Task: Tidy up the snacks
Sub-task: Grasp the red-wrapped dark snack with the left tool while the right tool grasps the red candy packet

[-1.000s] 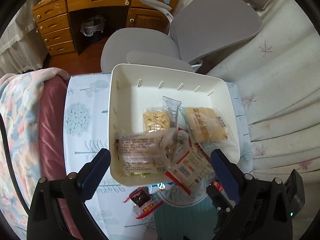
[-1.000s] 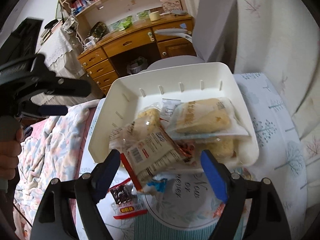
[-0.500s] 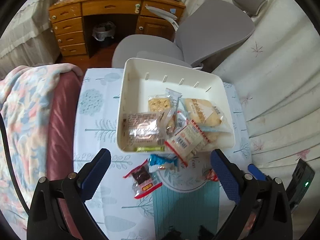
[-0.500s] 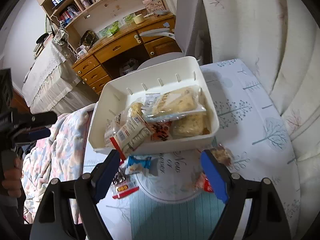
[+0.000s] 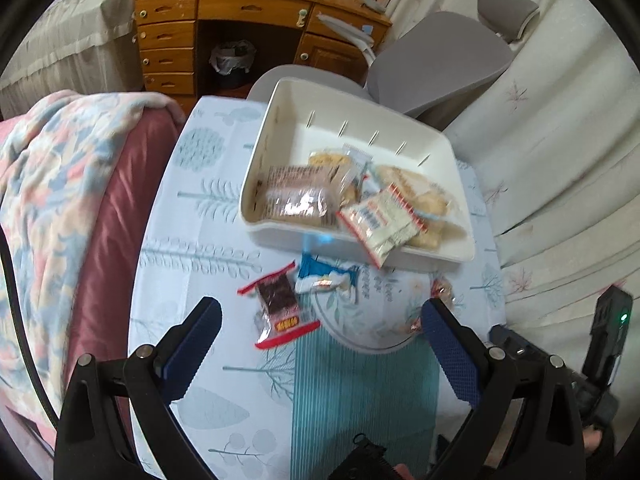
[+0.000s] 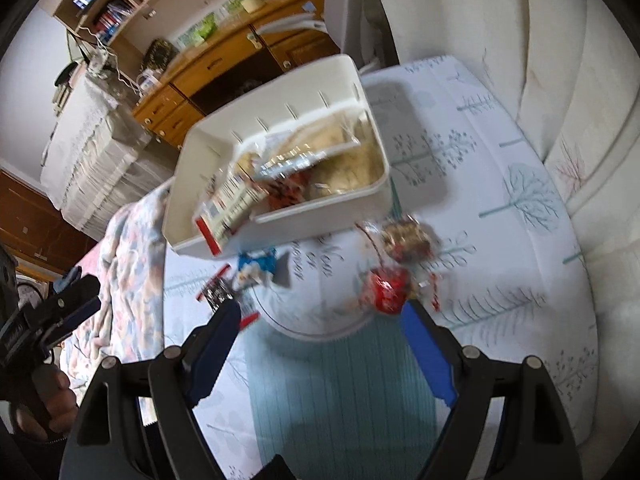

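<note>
A white bin [image 5: 280,128] [image 6: 320,216] on the table holds several snack packets, one red-edged packet [image 5: 380,224] hanging over its near rim. On the cloth in front lie a dark red-trimmed packet [image 5: 280,308] [image 6: 218,294], a blue and white packet [image 5: 326,276] [image 6: 258,268], a red wrapped snack [image 6: 386,292] and a brown clear-wrapped snack [image 6: 406,240]. My left gripper [image 5: 320,344] is open and empty, above the near cloth. My right gripper [image 6: 320,344] is open and empty, close before the red snack.
The table wears a white tree-print cloth with a teal striped mat [image 5: 360,400]. A blanket-covered bed edge [image 5: 60,200] lies left, a grey chair [image 5: 432,64] and wooden desk [image 5: 240,12] behind, a pale curtain [image 5: 560,160] right.
Both grippers have pulled back and up from the bin, which now looks smaller and farther. The loose packets on the cloth have come into view. Both stay open.
</note>
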Demonstrator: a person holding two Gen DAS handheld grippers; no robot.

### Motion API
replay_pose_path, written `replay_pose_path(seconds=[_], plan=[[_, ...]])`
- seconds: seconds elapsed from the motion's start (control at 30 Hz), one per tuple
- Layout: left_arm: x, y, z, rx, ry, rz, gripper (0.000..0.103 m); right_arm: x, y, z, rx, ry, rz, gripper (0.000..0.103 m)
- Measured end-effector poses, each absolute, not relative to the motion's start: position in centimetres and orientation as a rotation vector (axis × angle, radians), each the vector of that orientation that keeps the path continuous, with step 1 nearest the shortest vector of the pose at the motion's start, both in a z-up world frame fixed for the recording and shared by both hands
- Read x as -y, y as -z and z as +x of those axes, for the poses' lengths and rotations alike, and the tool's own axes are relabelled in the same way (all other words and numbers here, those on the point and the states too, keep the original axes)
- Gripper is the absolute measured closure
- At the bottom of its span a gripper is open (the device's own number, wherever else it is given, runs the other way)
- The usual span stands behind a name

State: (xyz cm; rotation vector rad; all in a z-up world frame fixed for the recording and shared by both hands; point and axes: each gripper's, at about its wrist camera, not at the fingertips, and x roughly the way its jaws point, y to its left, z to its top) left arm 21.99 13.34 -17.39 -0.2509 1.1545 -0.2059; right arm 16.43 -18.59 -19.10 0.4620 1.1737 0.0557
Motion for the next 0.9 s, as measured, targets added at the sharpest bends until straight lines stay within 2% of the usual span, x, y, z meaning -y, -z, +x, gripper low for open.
replay_pose_path(seconds=[0.43, 0.8, 0.9], plan=[[-12.7, 26.0, 21.9, -1.231, 0.084, -0.268, 0.004, 20.3, 23.7, 17.6, -1.346, -0.036, 0.468, 0.020], [-12.0, 30.7, 24.6, -1.302, 0.031, -0.276, 0.004, 21.8, 28.8, 19.5, -1.465, 0.044, 0.566, 0.020], [-11.8, 31.7, 25.3, -1.320, 0.017, -0.260, 0.008, 21.7, 29.6, 20.0, -1.475, 0.055, 0.565, 0.020]])
